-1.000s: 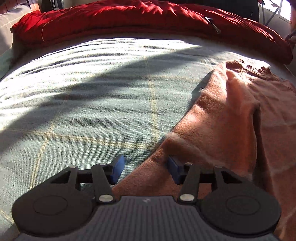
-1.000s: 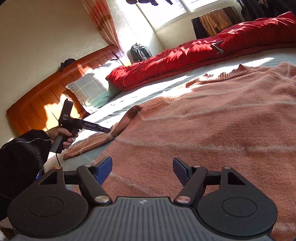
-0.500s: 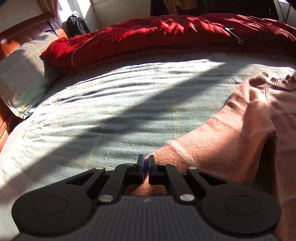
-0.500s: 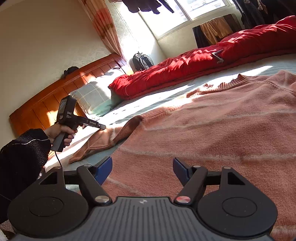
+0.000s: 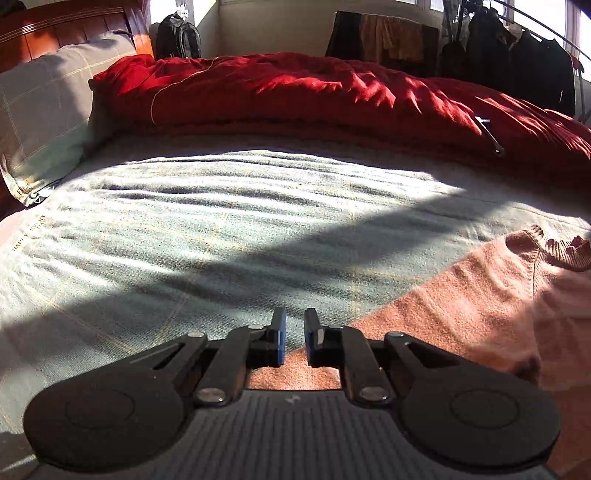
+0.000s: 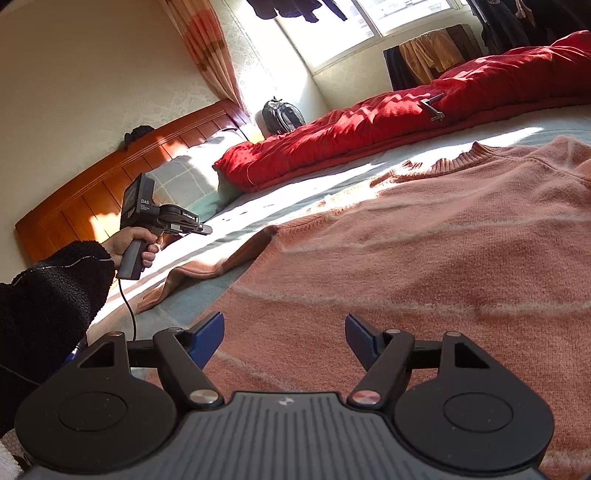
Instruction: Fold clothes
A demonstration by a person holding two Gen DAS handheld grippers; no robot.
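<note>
Sweater (image 5: 480, 295) runs off the right edge in the left wrist view, its sleeve end hidden under the left claw (image 5: 294, 338) housing; small metal object (image 6: 434, 107) on the red duvet (image 6: 369, 125) too small to identify.

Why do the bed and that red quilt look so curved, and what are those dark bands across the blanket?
Left wrist view: the fisheye lens bows the red quilt; hard sunlight leaves dark shadow bands across the grey blanket. Right wrist view: the window is blown out white, and glare washes over the pink sweater.

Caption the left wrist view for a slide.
Left gripper, jaws opening with nothing between them, above the pink sweater's sleeve on the bed.
</note>
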